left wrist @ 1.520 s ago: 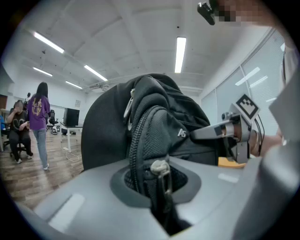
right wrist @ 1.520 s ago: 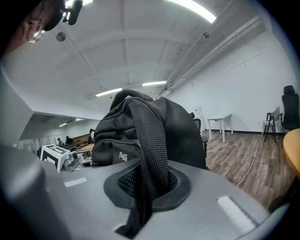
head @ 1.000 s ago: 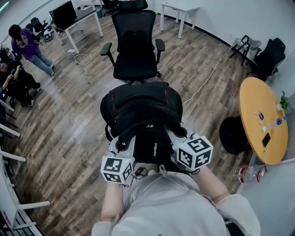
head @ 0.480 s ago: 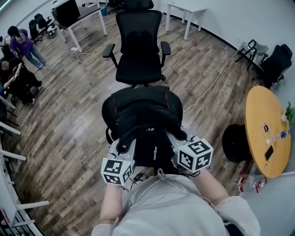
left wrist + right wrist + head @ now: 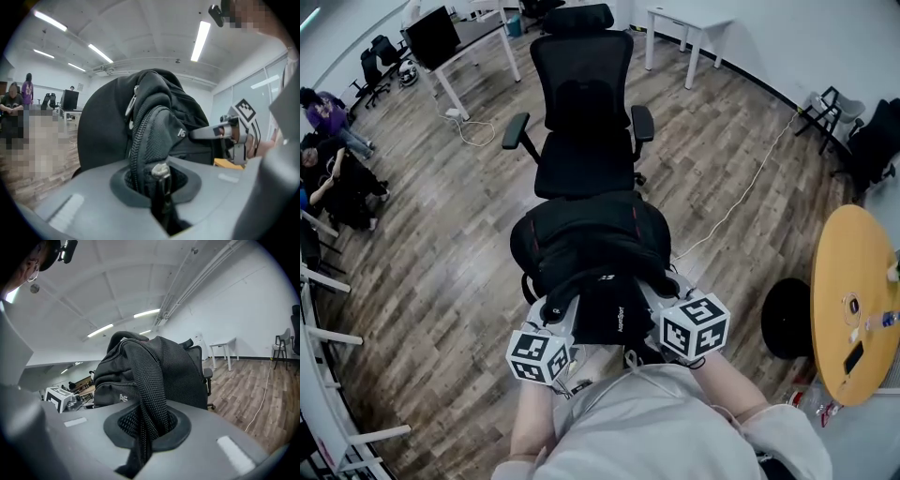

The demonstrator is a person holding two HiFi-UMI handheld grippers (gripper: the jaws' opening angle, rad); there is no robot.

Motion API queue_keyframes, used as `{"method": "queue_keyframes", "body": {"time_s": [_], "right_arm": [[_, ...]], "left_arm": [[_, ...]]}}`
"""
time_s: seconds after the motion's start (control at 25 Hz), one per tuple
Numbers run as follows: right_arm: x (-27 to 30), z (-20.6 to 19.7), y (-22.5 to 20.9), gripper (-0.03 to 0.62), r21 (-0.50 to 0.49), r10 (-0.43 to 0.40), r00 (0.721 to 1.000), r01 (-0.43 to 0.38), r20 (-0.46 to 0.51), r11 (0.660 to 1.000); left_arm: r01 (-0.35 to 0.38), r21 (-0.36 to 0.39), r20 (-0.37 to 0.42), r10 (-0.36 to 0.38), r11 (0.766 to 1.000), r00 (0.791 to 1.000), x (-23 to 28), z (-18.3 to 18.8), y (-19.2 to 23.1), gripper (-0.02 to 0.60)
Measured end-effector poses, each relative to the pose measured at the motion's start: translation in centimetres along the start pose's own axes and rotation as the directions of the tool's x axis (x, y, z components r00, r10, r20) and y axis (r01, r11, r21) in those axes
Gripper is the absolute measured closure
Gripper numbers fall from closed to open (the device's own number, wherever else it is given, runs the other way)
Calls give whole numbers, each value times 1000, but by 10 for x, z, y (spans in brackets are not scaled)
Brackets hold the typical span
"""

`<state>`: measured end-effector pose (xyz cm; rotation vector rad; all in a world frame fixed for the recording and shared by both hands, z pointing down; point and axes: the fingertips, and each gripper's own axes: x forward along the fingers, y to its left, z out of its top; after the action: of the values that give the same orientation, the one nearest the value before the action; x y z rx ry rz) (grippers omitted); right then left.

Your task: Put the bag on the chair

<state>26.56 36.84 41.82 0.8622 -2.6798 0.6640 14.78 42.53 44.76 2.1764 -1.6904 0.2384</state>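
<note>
Both grippers clamp the black bag (image 5: 591,239), the left gripper (image 5: 161,194) with jaws nearly together on fabric beside a zipper pull (image 5: 161,169), the right gripper (image 5: 140,444) with jaws pressed onto a mesh strap (image 5: 149,380), holding it aloft just before the office chair (image 5: 584,141) seat's front edge.

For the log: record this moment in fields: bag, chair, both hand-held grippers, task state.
bag: black backpack, held up between person and chair
chair: black office chair, seat bare, facing the person
left hand-held gripper: shut on bag's zipped edge
right hand-held gripper: shut on bag's mesh strap
task state: bag not yet on chair
</note>
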Motion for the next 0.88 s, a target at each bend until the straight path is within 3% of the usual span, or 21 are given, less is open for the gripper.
{"method": "queue_keyframes", "body": {"time_s": [0.4,0.88], "right_arm": [[59,79,-115,582,-19,-33,999,34,29,999],[134,128,-170,583,0,-83,997,83,0,997]], "left_arm": [[37,-57,33,-35,998,999,146,56,19,541],[93,-63,-4,-93,994,996,237,93,74,543]]}}
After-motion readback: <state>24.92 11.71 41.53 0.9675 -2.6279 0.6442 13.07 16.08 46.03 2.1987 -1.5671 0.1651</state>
